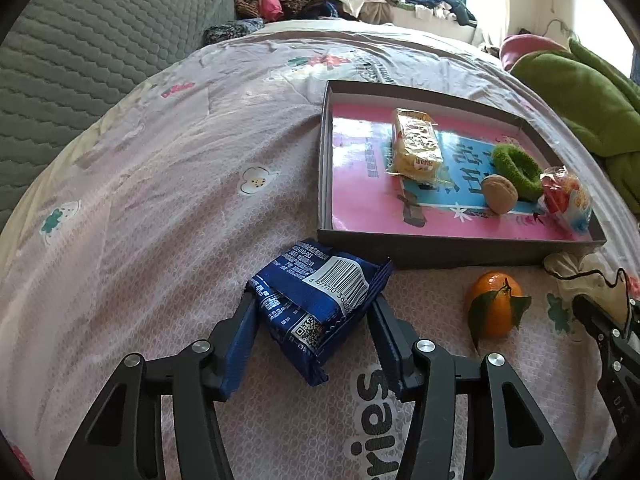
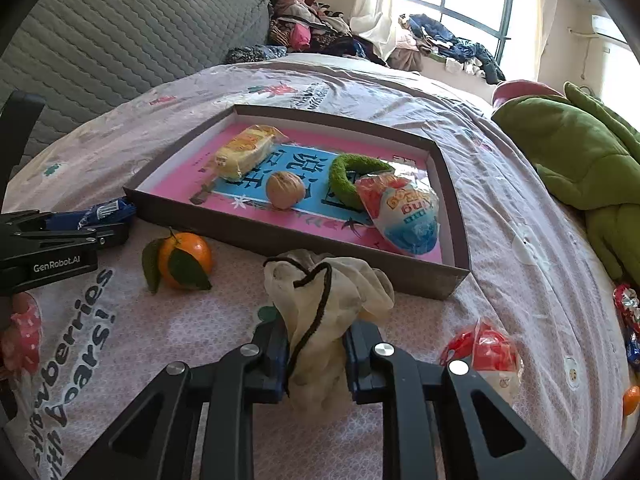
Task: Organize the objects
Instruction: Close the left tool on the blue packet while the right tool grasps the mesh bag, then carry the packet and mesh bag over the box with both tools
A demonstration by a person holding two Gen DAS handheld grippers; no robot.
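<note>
The blue snack packet [image 1: 320, 300] lies flat on the bedspread [image 1: 160, 184], just in front of the near wall of the shallow box [image 1: 440, 246]. Its long axis runs diagonally, from the near corner by the left hand-held gripper [image 1: 312, 316] up and away toward the box; the barcode side faces up. The cream drawstring pouch [image 2: 324, 320] stands roughly upright, bunched neck and dark cord on top, just short of the box's near wall.

Inside the box are seen a yellow wrapped cake [image 1: 416, 146], a walnut [image 1: 500, 194], a green fuzzy ring [image 1: 516, 170] and a red-and-blue egg-shaped packet [image 2: 404, 212]. A mandarin with leaves [image 1: 496, 308] sits on the bedspread between the two grippers.

The pouch's lower part is hidden behind the right hand-held gripper [image 2: 316, 356]. In the left wrist view only a corner of the pouch is visible, and the right hand-held gripper is cut off at the frame edge. A red wrapped item [image 2: 484, 348] at right is partly covered by the gripper linkage; its print cannot be read.

Left hand-held gripper: partly open, packet bracketed between the jaws, left pad against the packet edge, contact on the right side cannot be told. Right hand-held gripper: nearly closed, pads pressed into the pouch's fabric on both sides.
</note>
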